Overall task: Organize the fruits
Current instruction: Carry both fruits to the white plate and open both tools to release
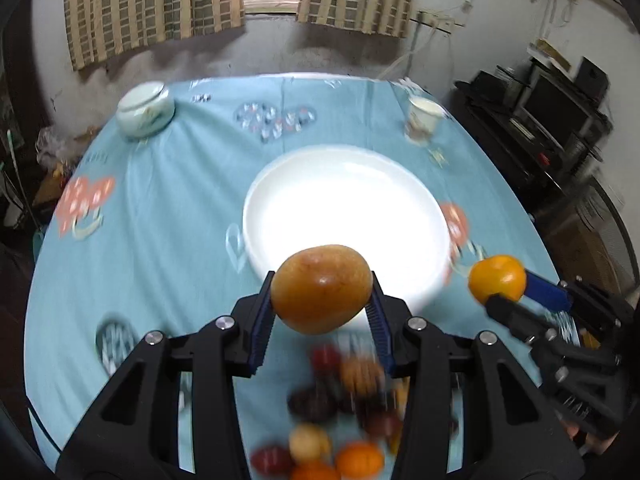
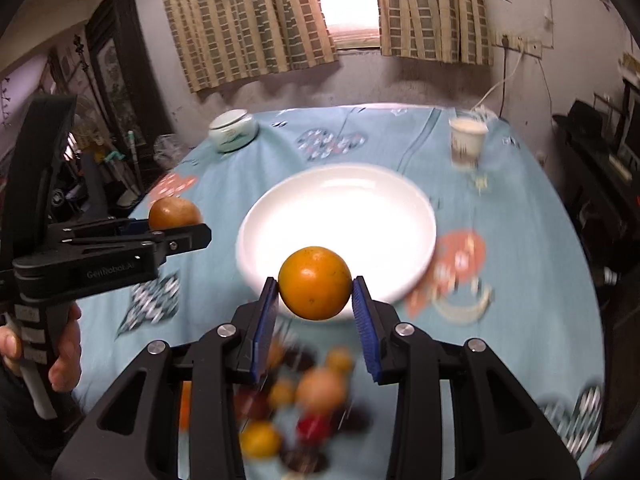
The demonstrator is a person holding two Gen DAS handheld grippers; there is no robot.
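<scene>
Both loaded: left gripper (image 1: 322, 294) clamped on brown pear (image 1: 321, 288), right gripper (image 2: 315, 294) squeezing orange (image 2: 315, 283), poised over empty white plate (image 2: 416, 216) for drop-off.

One white plate (image 1: 256, 216), one lidded jar (image 1: 145, 110), one cup (image 1: 424, 114), two hand-held grippers, two held fruits, a blurred fruit pile (image 1: 340, 412).

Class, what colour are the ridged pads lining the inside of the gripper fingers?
Blue pads, on black fingers; clearest in the right wrist view, either side of the orange.
</scene>
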